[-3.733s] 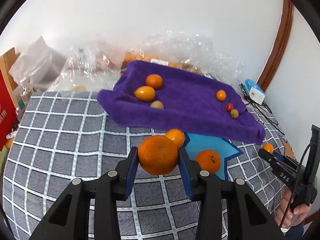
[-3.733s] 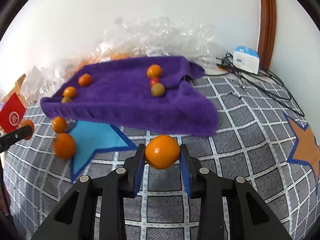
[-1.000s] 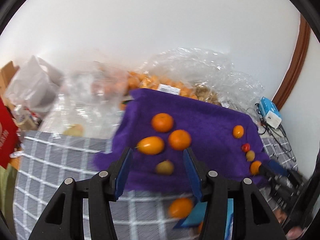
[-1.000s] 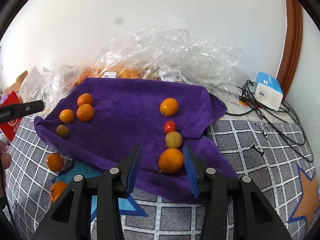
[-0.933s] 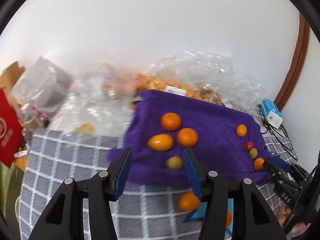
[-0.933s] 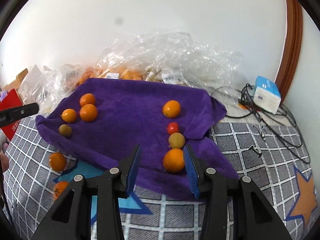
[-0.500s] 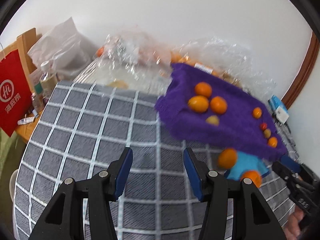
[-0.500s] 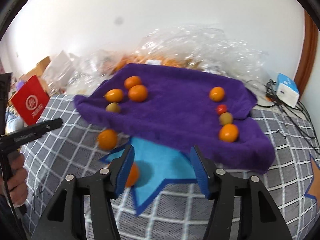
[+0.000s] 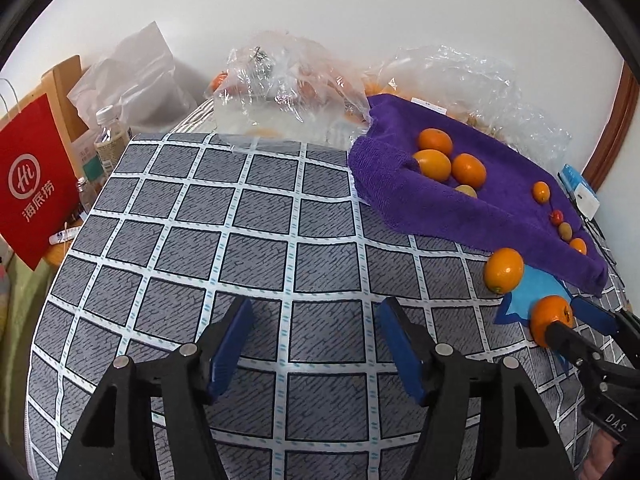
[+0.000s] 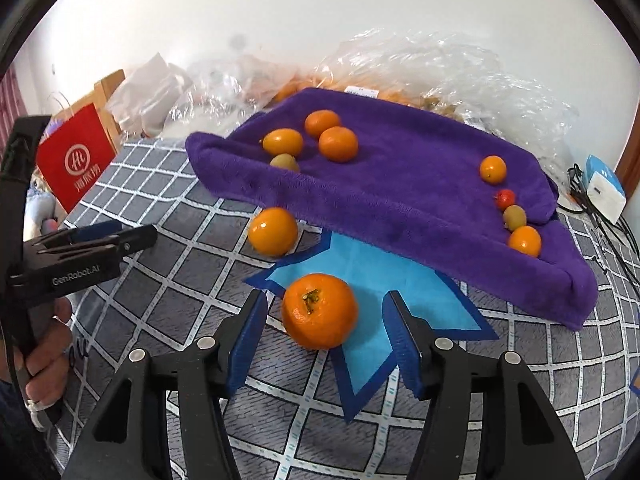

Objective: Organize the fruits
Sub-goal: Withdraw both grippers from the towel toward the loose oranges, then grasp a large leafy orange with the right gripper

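A purple towel (image 10: 400,200) carries two groups of small fruit, several orange ones (image 10: 338,143) at its left and a row (image 10: 514,216) at its right. On the blue star patch (image 10: 372,272) a mandarin (image 10: 319,316) lies between the jaws of my right gripper (image 10: 324,314). The jaws are open and the pads stand clear of it. Another orange (image 10: 273,231) rests on the checked cloth beside the towel's edge. My left gripper (image 9: 316,320) hovers over bare cloth, its jaws opening with nothing between them. In the left wrist view the right gripper (image 9: 576,320) shows around the mandarin (image 9: 550,318).
Crumpled clear plastic bags (image 9: 288,92) with more fruit lie behind the towel. A red paper bag (image 9: 32,184) and a bottle (image 9: 110,140) stand off the table's left edge. A white and blue box (image 10: 604,188) with cables (image 10: 612,240) sits at the far right.
Both grippers drew back from the towel. The left one swung left over bare cloth and its jaws widened. The right one came down around the mandarin on the blue star.
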